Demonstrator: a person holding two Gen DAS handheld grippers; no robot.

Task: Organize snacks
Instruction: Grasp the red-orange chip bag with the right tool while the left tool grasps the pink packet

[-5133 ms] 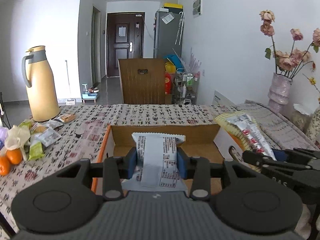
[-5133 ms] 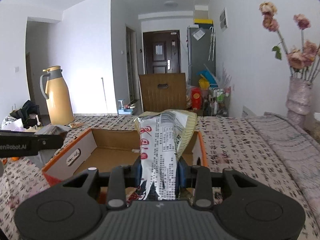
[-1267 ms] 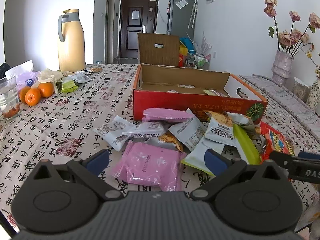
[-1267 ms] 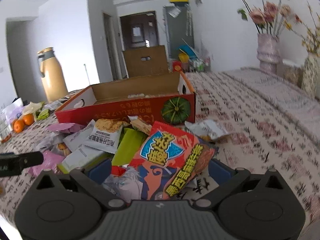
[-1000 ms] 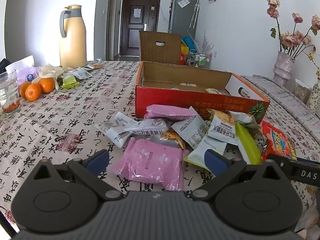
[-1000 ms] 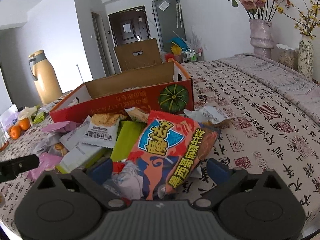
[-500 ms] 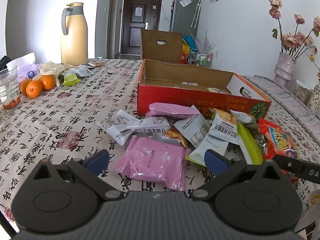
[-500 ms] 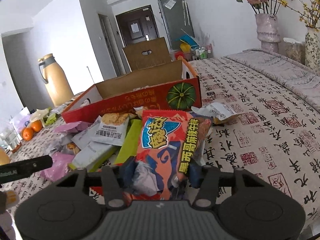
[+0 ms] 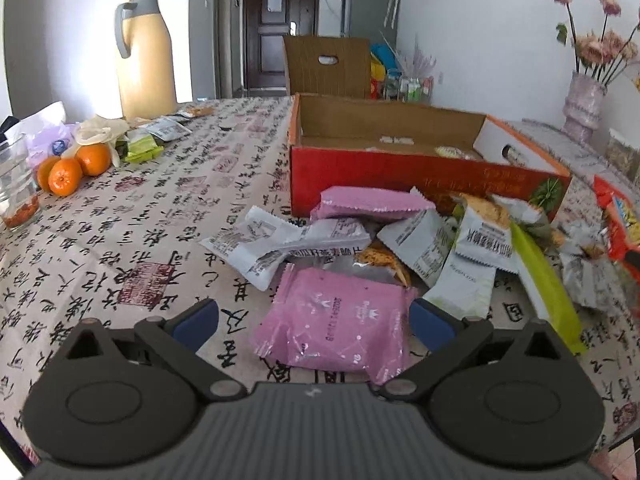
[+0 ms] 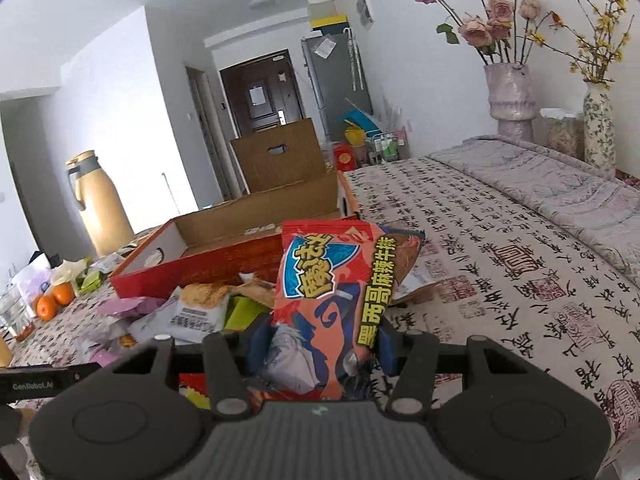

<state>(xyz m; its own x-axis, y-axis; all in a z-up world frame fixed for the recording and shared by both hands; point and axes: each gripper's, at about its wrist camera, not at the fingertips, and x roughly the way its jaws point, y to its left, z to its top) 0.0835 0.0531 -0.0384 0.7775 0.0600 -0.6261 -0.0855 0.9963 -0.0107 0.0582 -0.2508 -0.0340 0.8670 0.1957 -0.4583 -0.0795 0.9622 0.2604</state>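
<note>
A red cardboard box (image 9: 420, 176) stands open on the table, with a few snacks inside. A pile of snack packets (image 9: 440, 236) lies in front of it. My left gripper (image 9: 314, 320) is open, its fingers on either side of a pink packet (image 9: 340, 320) lying on the cloth. My right gripper (image 10: 322, 340) is shut on a red snack bag (image 10: 340, 280) and holds it upright above the table, in front of the box (image 10: 224, 256). The red bag also shows at the right edge of the left wrist view (image 9: 618, 220).
A yellow thermos (image 9: 144, 56), oranges (image 9: 72, 168), a glass (image 9: 16, 184) and small packets sit at the table's left. Vases with flowers (image 10: 512, 96) stand at the far right. A brown chair back (image 9: 326, 66) is behind the box.
My right gripper closed on the red snack bag and lifted it off the pile. My left gripper stayed open and moved slightly nearer to the pink packet.
</note>
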